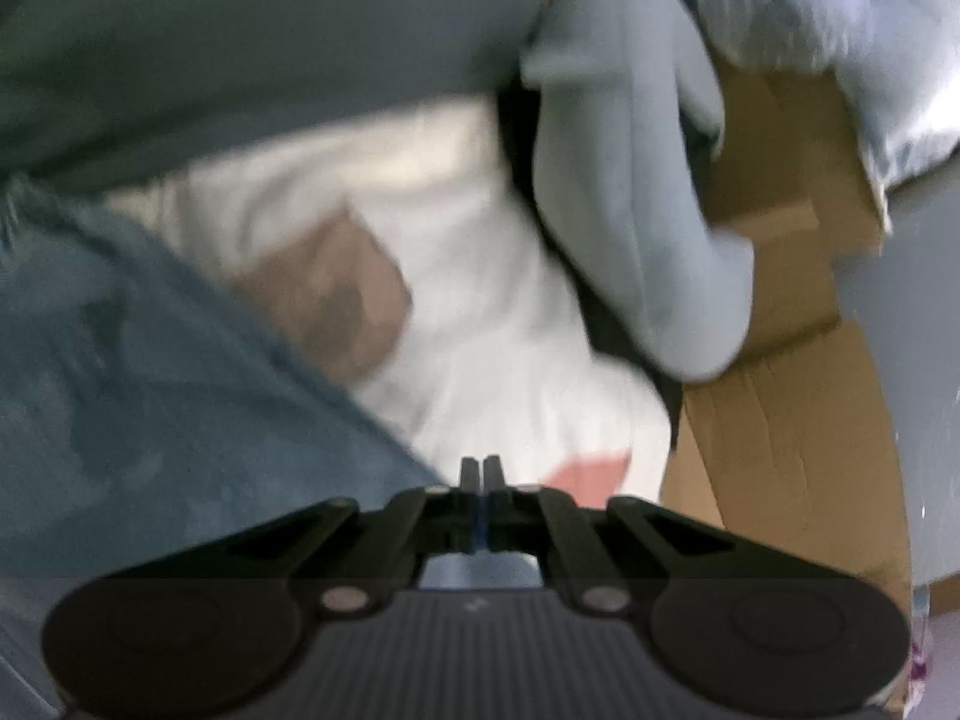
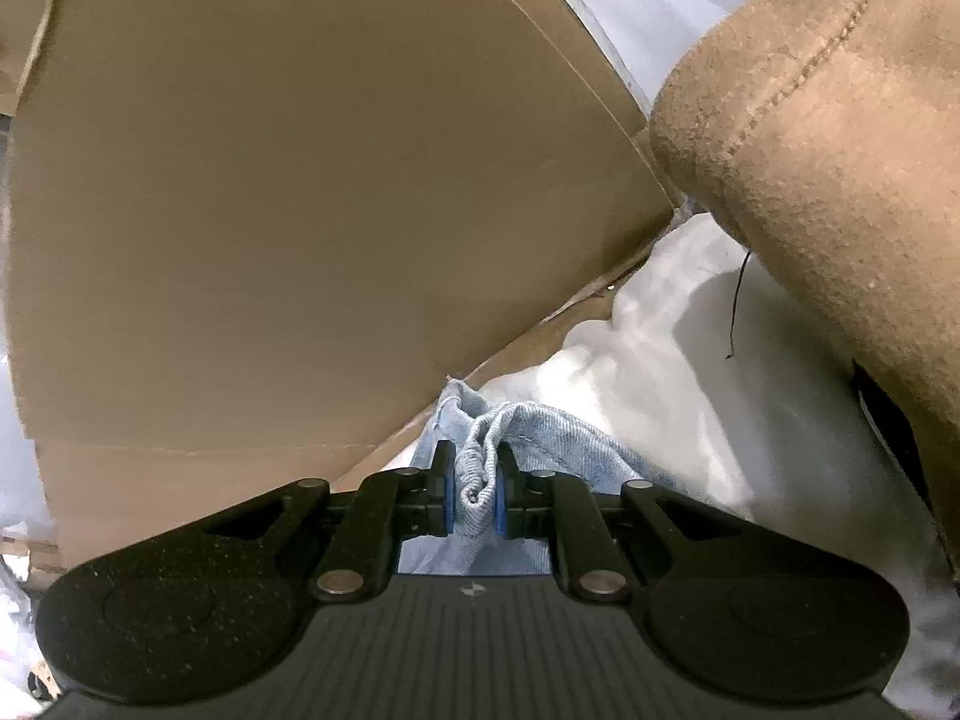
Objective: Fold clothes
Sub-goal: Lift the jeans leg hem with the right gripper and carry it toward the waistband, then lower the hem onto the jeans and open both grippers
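In the right wrist view my right gripper (image 2: 474, 471) is shut on a bunched fold of light blue denim (image 2: 540, 438), which spills out over a white garment (image 2: 690, 372). A tan fleece garment (image 2: 828, 138) hangs at the upper right, close to the camera. In the blurred left wrist view my left gripper (image 1: 482, 468) is shut, its fingers pressed together with nothing seen between them. It hovers over a white garment (image 1: 468, 312) bearing a brown patch (image 1: 336, 300). Blue denim (image 1: 150, 396) lies at its left and a pale blue sleeve (image 1: 636, 192) hangs at the right.
A large cardboard box flap (image 2: 300, 210) fills the left of the right wrist view, right beside the gripper. Cardboard (image 1: 792, 312) also stands at the right of the left wrist view. A grey-green surface (image 1: 240, 48) spans the top left there. A pink patch (image 1: 594, 471) shows near the fingertips.
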`<state>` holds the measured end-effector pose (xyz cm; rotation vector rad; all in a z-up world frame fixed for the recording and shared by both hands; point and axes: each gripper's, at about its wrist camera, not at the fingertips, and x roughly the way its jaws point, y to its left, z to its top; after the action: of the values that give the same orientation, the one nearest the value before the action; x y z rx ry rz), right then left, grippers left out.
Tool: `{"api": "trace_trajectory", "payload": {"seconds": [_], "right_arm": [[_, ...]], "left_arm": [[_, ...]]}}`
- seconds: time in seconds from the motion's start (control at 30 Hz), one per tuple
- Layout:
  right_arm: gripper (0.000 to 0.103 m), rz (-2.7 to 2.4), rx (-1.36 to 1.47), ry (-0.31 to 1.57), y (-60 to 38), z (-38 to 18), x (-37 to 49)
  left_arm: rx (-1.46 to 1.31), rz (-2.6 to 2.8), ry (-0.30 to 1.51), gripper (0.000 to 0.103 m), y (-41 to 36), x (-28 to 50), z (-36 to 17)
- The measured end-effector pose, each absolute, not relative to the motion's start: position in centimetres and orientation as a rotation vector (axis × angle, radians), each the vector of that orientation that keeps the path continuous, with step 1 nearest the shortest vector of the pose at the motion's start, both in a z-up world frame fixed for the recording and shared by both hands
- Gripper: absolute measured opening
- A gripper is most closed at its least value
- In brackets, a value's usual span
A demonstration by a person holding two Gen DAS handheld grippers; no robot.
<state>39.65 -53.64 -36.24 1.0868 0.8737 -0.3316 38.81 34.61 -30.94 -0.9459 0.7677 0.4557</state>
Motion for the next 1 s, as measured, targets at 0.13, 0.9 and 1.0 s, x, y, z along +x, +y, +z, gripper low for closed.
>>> {"api": "trace_trajectory", "payload": {"seconds": [0.13,0.9,1.0], "right_arm": [[0.012,-0.33,1.096,0.89,-53.7,-36.5,39.8],[0.013,-0.241,1.06,0.934,-53.3,-37.1,40.7],[0.013,-0.236,1.054,0.931,-53.3,-37.1,40.7]], "left_arm": [[-0.914,0.43,0.837,0.0,35.7,39.0,-30.6],[-1.211,0.66,0.824,0.041,42.7,34.8,-34.6],[-1.246,0.694,0.789,0.029,43.1,34.6,-35.4]]}}
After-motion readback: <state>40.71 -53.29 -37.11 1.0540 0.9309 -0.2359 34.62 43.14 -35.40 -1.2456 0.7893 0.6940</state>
